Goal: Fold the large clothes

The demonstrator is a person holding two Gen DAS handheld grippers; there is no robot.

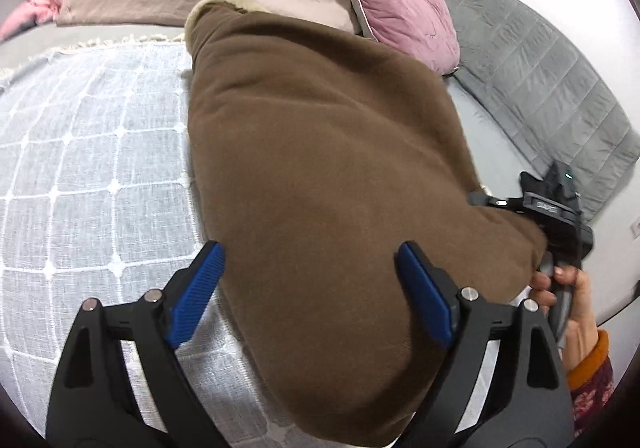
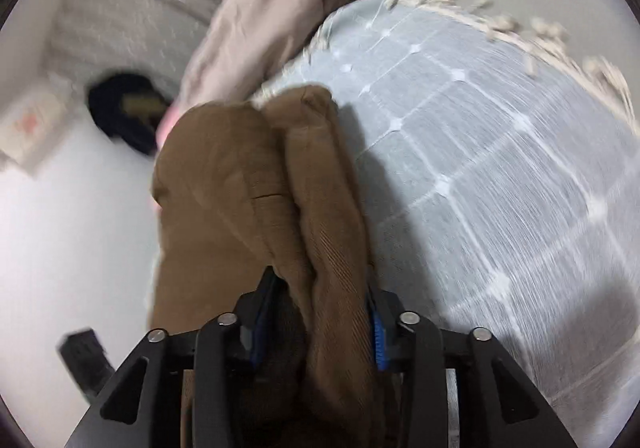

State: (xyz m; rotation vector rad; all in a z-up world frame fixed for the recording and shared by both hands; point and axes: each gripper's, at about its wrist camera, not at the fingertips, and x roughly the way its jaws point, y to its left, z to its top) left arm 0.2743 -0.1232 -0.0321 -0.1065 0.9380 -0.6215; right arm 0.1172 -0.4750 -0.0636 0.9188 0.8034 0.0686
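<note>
Right gripper [image 2: 318, 312] clamps brown garment [image 1: 320, 167] (no legible writing anywhere).

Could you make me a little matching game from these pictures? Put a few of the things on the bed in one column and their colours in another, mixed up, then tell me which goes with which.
Things:
1. the big garment being folded
2. the cushion
3. the bedspread with the grid pattern
4. the quilted blanket

Colours:
A. pale blue with white lines
B. grey
C. brown
D. dusty pink

Pairs: 1-C, 2-D, 3-A, 4-B
</note>
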